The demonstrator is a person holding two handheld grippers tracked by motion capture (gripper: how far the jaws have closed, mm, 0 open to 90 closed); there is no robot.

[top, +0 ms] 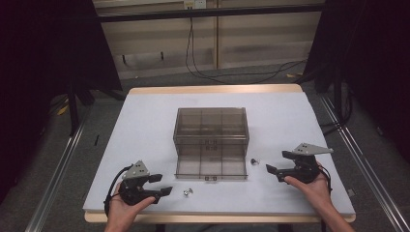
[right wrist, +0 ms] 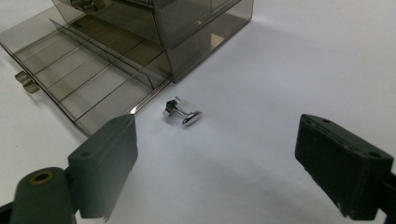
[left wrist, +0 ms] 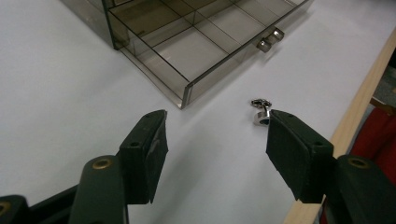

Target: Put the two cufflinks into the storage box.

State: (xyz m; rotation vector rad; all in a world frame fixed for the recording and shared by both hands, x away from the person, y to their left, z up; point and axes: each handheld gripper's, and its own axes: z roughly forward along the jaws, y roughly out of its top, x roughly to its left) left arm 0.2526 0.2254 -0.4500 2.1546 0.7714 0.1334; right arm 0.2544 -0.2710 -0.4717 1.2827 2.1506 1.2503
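Cufflinks: one [top: 187, 192] on tabletop [top: 145, 125] nr L hand-held gripper [top: 164, 184] | other [top: 254, 160] by open drawer [top: 211, 169] | L jaws half open, empty | R hand-held gripper [top: 273, 168] wide open, empty

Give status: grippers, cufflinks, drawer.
Left gripper open, cufflink just off its jaw tip. Right gripper open, second cufflink ahead. Drawer pulled out, path clear.

White tabletop [top: 145, 125], wood-edged. Smoky clear drawer box [top: 211, 126] at centre, bottom drawer [top: 211, 167] pulled out toward the near edge. Two small metal cufflinks: one [top: 187, 192] before the drawer's left corner, one [top: 254, 160] beside its right (both loose). Left gripper [top: 162, 185] and right gripper [top: 272, 161], hand-held, fingers apart, flanking the drawer.
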